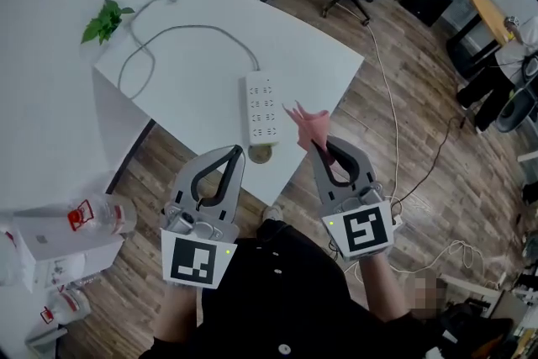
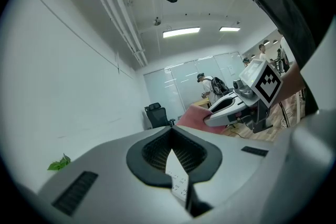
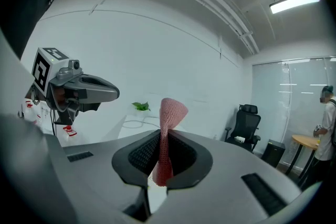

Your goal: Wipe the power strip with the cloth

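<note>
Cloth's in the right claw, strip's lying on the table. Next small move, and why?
Probably swing the right claw left and down so the pink cloth lands on the near end of the power strip. The cloth is pinched in its shut jaws, sticking up just right of the strip, not on it. The left claw is shut and empty.

Pink knitted cloth [image 1: 309,129]; white power strip [image 1: 261,109], grey cord [image 1: 197,29], white table [image 1: 324,63]; green plant [image 1: 104,19].

One power strip [image 1: 261,110], one cloth [image 1: 308,127], one plant [image 1: 104,19] — two claws [image 1: 238,152] [image 1: 323,145].
</note>
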`<state>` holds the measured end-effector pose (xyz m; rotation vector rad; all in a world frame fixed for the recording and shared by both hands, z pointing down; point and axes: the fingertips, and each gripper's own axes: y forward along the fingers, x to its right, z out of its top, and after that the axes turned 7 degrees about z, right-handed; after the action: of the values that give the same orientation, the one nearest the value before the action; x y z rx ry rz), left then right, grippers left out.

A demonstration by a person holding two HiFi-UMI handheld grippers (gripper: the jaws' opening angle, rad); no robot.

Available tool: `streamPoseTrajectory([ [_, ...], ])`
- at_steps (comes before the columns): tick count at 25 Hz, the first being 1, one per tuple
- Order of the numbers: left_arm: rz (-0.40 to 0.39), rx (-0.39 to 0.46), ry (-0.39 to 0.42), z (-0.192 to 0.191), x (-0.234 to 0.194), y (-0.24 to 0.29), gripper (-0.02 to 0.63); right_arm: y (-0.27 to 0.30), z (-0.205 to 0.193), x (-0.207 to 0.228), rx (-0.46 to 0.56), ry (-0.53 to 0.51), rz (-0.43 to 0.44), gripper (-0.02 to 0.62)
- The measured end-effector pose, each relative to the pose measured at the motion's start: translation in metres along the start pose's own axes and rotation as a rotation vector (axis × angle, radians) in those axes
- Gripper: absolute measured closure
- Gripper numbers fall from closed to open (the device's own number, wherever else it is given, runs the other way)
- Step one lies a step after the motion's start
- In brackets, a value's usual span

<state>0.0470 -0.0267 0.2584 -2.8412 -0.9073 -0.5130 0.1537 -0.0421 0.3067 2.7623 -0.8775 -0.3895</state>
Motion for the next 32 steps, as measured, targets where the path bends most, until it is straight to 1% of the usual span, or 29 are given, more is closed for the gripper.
streamPoseTrajectory([
  [6,0.021,-0.005,0.012,0.004,-0.001,0.018,0.594,0.006,-0.004,0.017,0.001,0.004,0.017,0.546],
  [14,0.02,-0.016,0.018,0.004,-0.004,0.032,0.594,0.01,-0.006,0.03,-0.002,0.018,0.015,0.545],
  [21,-0.009,-0.015,0.027,0.0,-0.013,0.044,0.594,0.025,-0.008,0.035,-0.014,0.026,0.004,0.545],
  [29,-0.037,-0.023,0.001,-0.013,-0.024,0.058,0.594,0.043,-0.012,0.043,-0.041,0.04,-0.02,0.545],
  [32,-0.042,-0.025,-0.003,-0.019,-0.03,0.06,0.594,0.052,-0.014,0.044,-0.055,0.029,-0.023,0.545],
])
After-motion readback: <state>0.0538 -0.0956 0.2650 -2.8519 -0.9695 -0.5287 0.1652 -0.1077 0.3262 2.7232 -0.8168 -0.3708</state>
